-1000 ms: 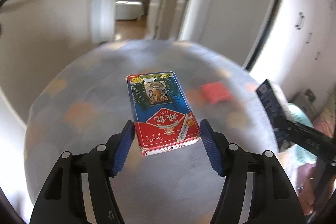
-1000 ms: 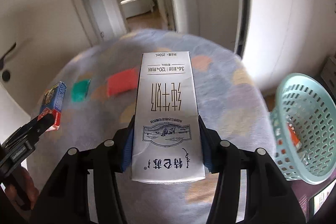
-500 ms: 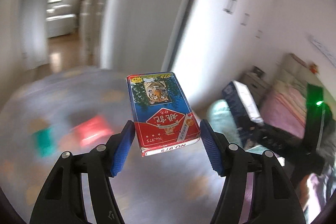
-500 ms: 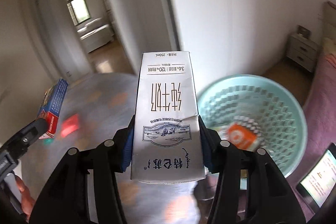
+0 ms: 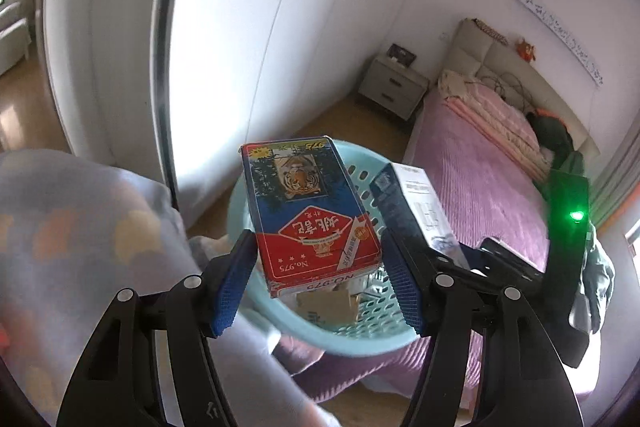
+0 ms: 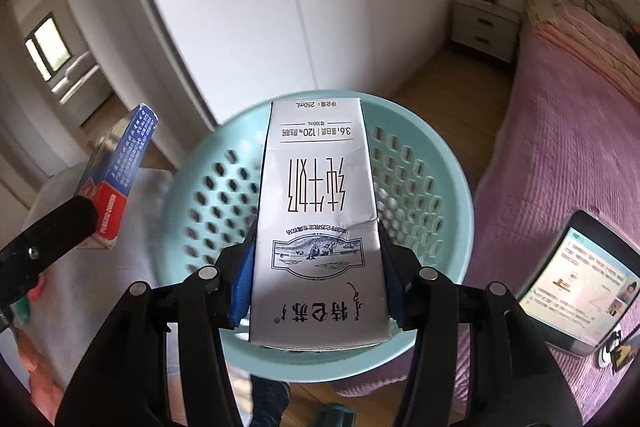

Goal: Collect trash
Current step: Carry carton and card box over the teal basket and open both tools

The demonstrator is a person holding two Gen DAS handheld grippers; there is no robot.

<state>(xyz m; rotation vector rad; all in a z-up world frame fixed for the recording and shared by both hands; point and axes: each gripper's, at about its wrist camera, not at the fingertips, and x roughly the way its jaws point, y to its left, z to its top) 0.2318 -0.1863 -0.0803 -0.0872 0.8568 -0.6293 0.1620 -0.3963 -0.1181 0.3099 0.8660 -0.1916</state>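
Both loads hang over the teal laundry basket (image 6: 448, 211). The right gripper (image 6: 316, 267) is clamped on the milk carton (image 6: 318, 219); the left gripper (image 5: 318, 279) pinches the playing-card box (image 5: 308, 215). Best to centre each above the opening, then spread the fingers fully for a clean drop.

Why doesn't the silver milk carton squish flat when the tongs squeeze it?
The milk carton looks like stiff folded card, so it probably resists the right tongs. A crease at the grip suggests it dents a little. Being small, probably empty trash, it likely drops lightly into the basket.
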